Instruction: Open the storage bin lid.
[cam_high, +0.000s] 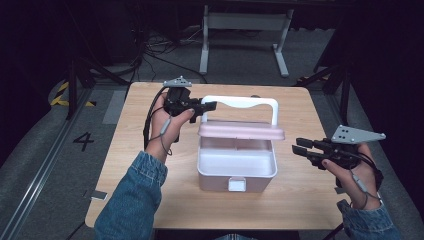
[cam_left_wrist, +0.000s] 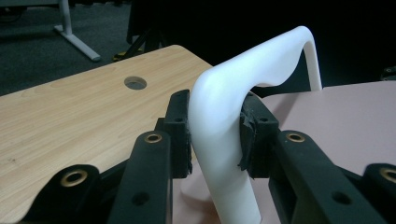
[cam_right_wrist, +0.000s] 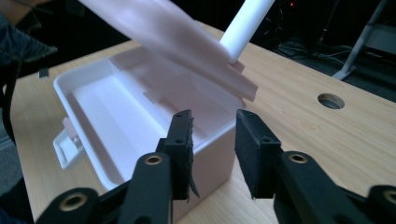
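- High view shows the pink box (cam_high: 236, 167) sitting in the middle of the counter (cam_high: 130, 150), its lid (cam_high: 241, 131) part way up.
- Left claw (cam_high: 210, 106) is clamped on the white handle (cam_high: 240, 102).
- Right claw (cam_high: 299, 146) hangs beside the box, jaws apart, holding nothing.
- Next, I think, the lid must swing up more.

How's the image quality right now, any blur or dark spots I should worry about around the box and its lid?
High view: table evenly lit, surroundings nearly black, box sharp. Left gripper view: white handle crisp between the left gripper pads, background dark. Right gripper view: the raised lid looks soft and slightly smeared; right gripper jaws sharp, nothing between them.
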